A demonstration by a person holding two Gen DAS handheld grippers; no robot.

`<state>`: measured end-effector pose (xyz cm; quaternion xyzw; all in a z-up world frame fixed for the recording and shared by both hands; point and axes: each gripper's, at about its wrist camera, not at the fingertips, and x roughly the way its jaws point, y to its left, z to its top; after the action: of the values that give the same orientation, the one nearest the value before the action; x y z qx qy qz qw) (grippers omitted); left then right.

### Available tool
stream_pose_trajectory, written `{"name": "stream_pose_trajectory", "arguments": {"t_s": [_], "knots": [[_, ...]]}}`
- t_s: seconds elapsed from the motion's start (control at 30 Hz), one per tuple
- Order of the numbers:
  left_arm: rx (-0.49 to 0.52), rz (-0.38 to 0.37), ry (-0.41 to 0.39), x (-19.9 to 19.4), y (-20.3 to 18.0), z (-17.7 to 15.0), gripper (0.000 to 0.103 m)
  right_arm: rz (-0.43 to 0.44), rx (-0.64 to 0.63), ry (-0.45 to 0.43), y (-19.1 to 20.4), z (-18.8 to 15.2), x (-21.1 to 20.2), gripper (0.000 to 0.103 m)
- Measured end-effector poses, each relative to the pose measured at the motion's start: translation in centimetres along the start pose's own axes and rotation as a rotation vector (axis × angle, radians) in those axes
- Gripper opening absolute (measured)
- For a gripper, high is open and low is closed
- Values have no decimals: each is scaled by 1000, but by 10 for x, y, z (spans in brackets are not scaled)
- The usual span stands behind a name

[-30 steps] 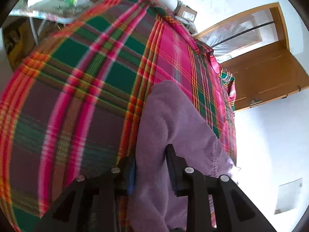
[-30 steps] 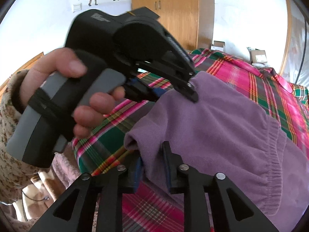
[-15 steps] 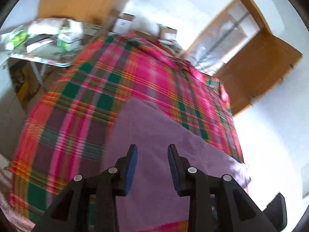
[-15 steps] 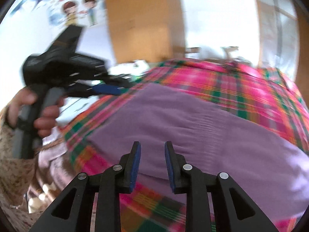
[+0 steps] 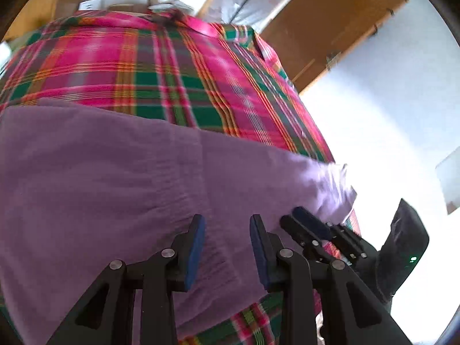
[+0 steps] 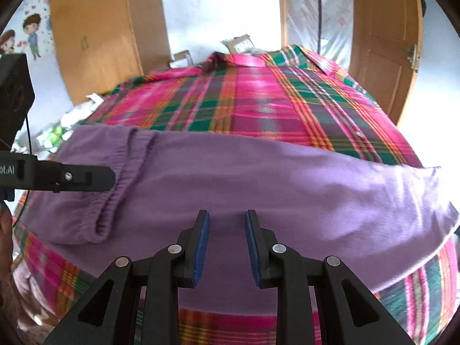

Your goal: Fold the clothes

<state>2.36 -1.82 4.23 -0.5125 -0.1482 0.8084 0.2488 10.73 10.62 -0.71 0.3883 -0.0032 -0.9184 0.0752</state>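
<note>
Purple garment (image 6: 258, 178) lying crosswise on plaid bedspread (image 6: 258, 106), elastic waistband leftward, both hand-held grippers (image 5: 227, 247) (image 6: 227, 244) spread, empty

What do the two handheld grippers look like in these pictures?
Both the left gripper and the right gripper are matte black, with angular triangular-cutout linkages, silver round rivets and blue pads on the two fingers. In the left wrist view, the right gripper's black body shows a small green light.
</note>
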Motion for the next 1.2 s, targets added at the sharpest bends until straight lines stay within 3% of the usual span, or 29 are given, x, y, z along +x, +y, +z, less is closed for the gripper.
{"name": "stream_pose_trajectory", "arguments": {"t_s": [0.13, 0.4, 0.5, 0.8, 0.9, 1.2], "knots": [[4, -27, 21, 13, -9, 5, 32, -54, 33, 18, -25, -7, -5, 26], [68, 35, 8, 29, -31, 8, 32, -162, 132, 22, -81, -15, -18, 26], [96, -8, 38, 41, -43, 7, 32, -212, 168, 21, -102, -18, -25, 26], [214, 63, 59, 72, -81, 1, 32, -136, 155, 2, -108, -22, -26, 26], [252, 123, 43, 77, -89, 2, 32, -166, 160, -3, -119, -25, -30, 26], [294, 178, 32, 92, -103, 6, 32, -243, 277, -38, -172, -39, -53, 26]]}}
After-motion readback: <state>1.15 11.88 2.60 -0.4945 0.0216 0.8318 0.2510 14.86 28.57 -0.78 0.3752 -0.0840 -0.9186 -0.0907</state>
